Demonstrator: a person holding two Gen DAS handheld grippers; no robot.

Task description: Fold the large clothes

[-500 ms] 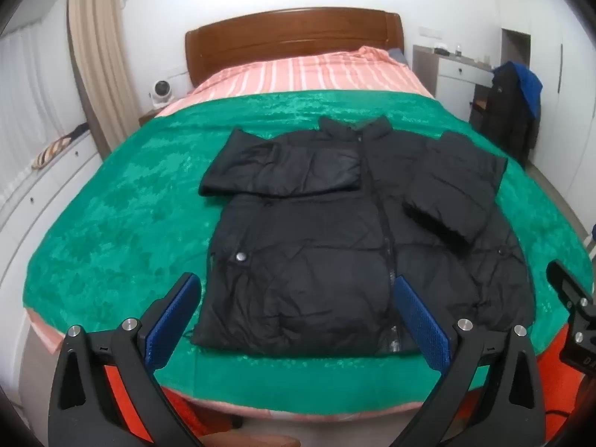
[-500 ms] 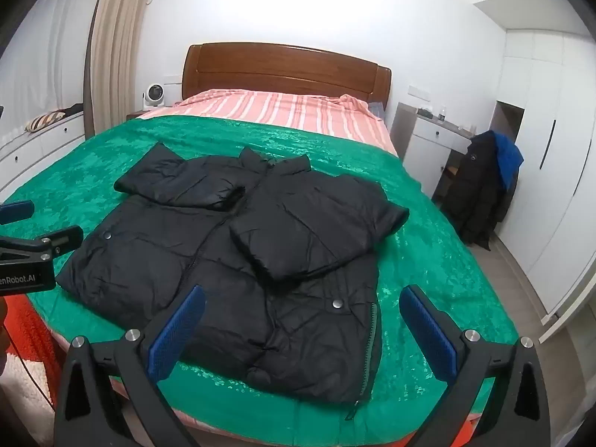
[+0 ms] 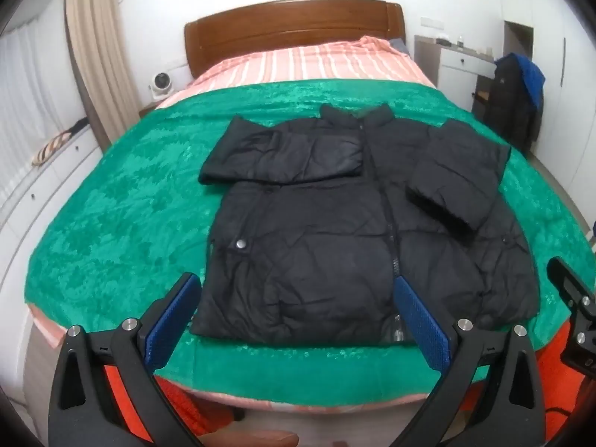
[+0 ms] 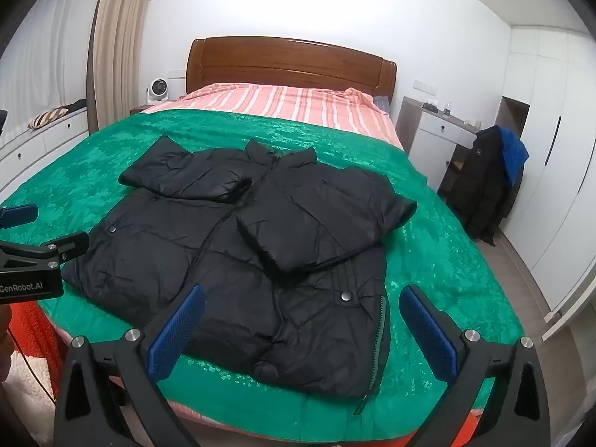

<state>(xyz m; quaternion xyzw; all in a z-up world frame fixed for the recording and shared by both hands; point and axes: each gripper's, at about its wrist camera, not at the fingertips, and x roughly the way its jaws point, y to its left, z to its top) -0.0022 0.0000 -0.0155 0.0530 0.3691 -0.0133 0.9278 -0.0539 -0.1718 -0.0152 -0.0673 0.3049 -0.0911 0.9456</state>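
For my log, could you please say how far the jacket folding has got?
Done: both sleeves of the black jacket lie folded across its front on the green blanket. In hand: nothing; left claw and right claw are open near the hem. Left: folding the body.

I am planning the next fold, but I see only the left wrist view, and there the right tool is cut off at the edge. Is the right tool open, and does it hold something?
Observer: The right tool is open. Its blue pads stand wide apart with nothing between them.
Operator: Which part of the jacket does it face?
Observer: It faces the near hem corner of the black jacket on its own side. A snap button shows between the pads.
Operator: Is there something on that edge I should avoid?
Observer: Yes, a zipper runs down that side edge to the hem, just above the green blanket.
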